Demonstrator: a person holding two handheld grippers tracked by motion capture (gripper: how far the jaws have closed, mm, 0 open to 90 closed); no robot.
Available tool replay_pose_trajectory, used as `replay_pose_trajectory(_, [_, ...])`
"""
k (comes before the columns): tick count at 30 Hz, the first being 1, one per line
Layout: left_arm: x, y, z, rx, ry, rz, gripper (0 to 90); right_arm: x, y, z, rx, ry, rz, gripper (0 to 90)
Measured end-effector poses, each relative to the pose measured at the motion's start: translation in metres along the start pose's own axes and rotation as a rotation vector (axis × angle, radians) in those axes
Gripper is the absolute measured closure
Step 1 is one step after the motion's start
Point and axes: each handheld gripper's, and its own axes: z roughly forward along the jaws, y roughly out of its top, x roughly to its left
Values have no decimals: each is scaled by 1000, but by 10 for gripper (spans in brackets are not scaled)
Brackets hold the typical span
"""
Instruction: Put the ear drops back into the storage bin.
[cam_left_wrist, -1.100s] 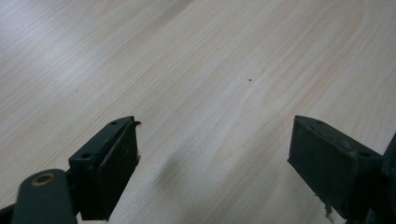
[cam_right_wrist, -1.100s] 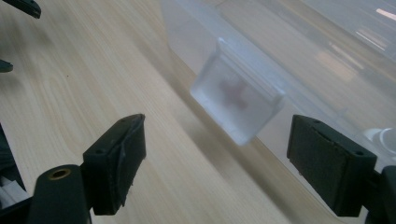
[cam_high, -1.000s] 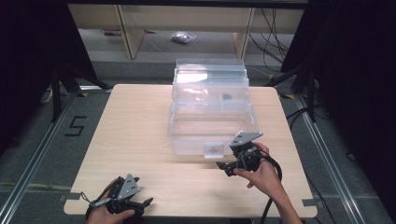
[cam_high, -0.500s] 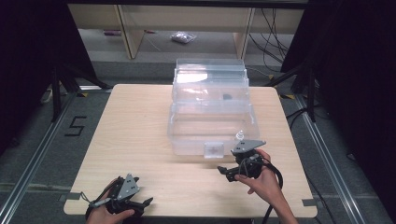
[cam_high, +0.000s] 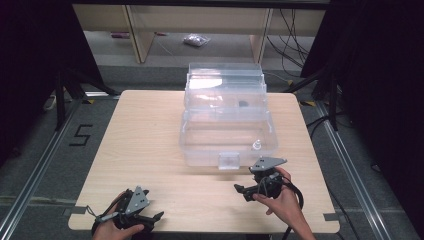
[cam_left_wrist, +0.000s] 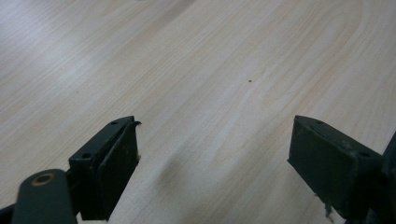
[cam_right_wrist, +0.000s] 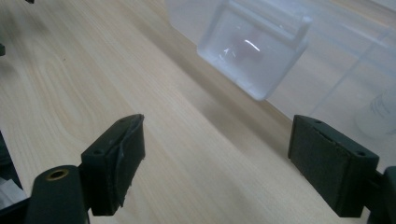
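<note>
The high view looks forward and down from above the near edge of the table (cam_high: 150, 130). Each gripper view sits low over the tabletop, close up. The right gripper view faces the clear box (cam_right_wrist: 261, 46), shared with the high view.

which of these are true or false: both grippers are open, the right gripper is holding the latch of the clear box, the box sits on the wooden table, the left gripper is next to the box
1. Both grippers are open. True: the left gripper and the right gripper each have their jaws spread with nothing between them.
2. The right gripper holds the latch of the clear box. False: it is in front of the latch and apart from it.
3. The box sits on the wooden table. True.
4. The left gripper is next to the box. False: it is at the table's near left corner, well away from it.
</note>
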Motion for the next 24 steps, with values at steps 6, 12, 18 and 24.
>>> replay_pose_trajectory(6, [-1,0,-1,-3,1,-3,153,2,-9,-2,1,0,15,187])
replay_pose_trajectory(12, [0,0,-1,12,5,2,153,4,-16,-3,6,-6,17,181])
replay_pose_trajectory(18, [0,0,-1,10,4,-2,153,6,-24,-3,23,-5,20,172])
replay_pose_trajectory(24, [0,0,-2,9,4,14,153,9,-32,-3,20,-16,35,170])
